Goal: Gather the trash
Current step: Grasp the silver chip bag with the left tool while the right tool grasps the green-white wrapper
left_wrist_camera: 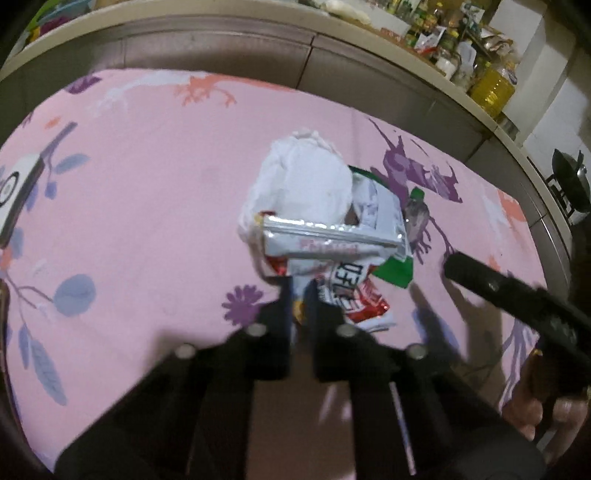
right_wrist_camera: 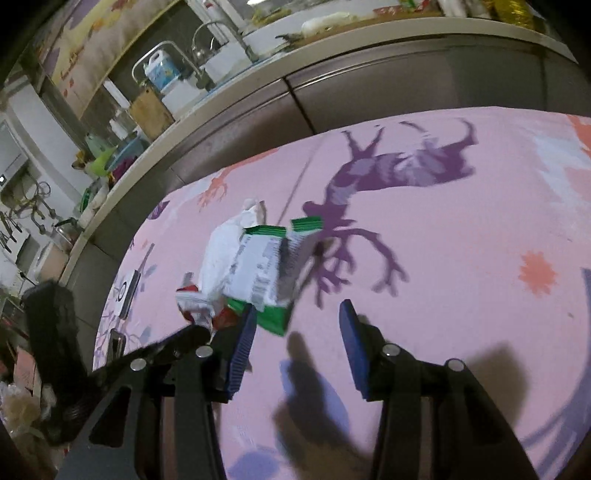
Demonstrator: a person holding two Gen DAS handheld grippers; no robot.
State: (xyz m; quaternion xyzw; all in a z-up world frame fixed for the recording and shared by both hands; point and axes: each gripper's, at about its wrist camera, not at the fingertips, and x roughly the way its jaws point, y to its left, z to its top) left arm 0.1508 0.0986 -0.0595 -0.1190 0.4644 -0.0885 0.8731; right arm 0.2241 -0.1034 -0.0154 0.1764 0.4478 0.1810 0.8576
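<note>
Pile of trash on a pink floral cloth covering the bench: crumpled white paper at the far end, a silver foil wrapper lying across the middle, a green-and-white packet on the right side, a red-and-white wrapper nearest the camera. Left gripper down at the near edge of the pile, jaws closed to a narrow slit, seemingly pinching a thin edge of the red-and-white wrapper, though blur hides the exact contact. Right gripper just beside the pile on its right, jaws standing apart with bare cloth between them, nothing held; left blue pad close against the green corner of the packet. Beyond the cloth, brown cabinet fronts under a cluttered kitchen counter. Small white-and-black card flat on the cloth, well left of the pile.
</note>
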